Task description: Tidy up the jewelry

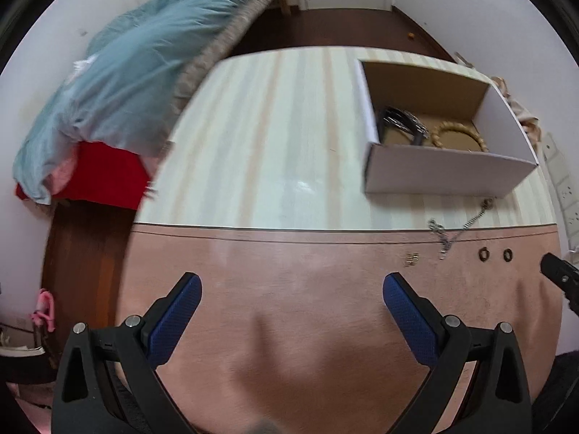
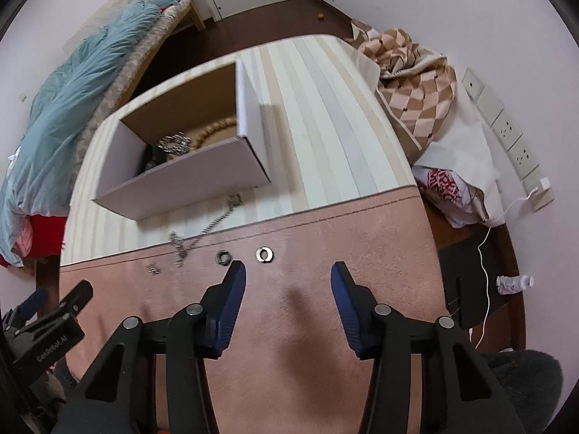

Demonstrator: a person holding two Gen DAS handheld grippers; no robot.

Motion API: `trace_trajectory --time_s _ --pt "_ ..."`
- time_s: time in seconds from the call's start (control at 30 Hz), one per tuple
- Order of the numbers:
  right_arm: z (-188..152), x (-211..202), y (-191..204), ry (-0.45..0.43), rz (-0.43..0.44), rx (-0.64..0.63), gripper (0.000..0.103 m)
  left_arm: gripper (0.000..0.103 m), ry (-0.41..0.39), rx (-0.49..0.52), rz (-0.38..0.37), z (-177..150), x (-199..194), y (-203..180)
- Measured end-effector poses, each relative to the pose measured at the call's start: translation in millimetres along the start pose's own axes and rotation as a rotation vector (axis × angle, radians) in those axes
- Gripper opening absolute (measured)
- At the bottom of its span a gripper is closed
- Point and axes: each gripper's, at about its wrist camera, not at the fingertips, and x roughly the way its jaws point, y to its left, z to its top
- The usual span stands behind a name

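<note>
A white cardboard box stands open on the table, with a wooden bead bracelet and a silver bracelet inside. A silver chain necklace lies in front of the box. Two rings lie on the pink strip, one dark and one silver, and a small earring lies to their left. My left gripper is open and empty above the pink strip. My right gripper is open and empty just short of the rings.
The table has a striped cream surface and a pink front strip. A bed with a teal blanket lies left. A checked cloth and wall sockets are at the right.
</note>
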Motion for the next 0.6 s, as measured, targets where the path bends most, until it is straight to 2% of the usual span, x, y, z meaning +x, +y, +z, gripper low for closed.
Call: trace_trajectory --time_s 0.13,0.2,0.33,0.43,0.6 --pt "0 13 -8 -0.005 -0.014 0.012 0.050 0.102 0.011 0.033 -0.067 3 14 -21" --pt "-1 19 -13 -0.006 -0.020 0.027 0.049 0.095 0.013 0.048 -0.092 5 18 -31" --pt "-2 25 -19 -0.008 -0.027 0.048 0.049 0.079 0.023 0.075 -0.125 6 27 -53" --pt "-2 27 -20 -0.006 -0.028 0.056 0.049 0.060 0.035 0.090 -0.132 5 31 -63" --pt "-2 29 -23 -0.008 -0.029 0.058 0.049 0.040 0.026 0.099 -0.139 2 32 -73"
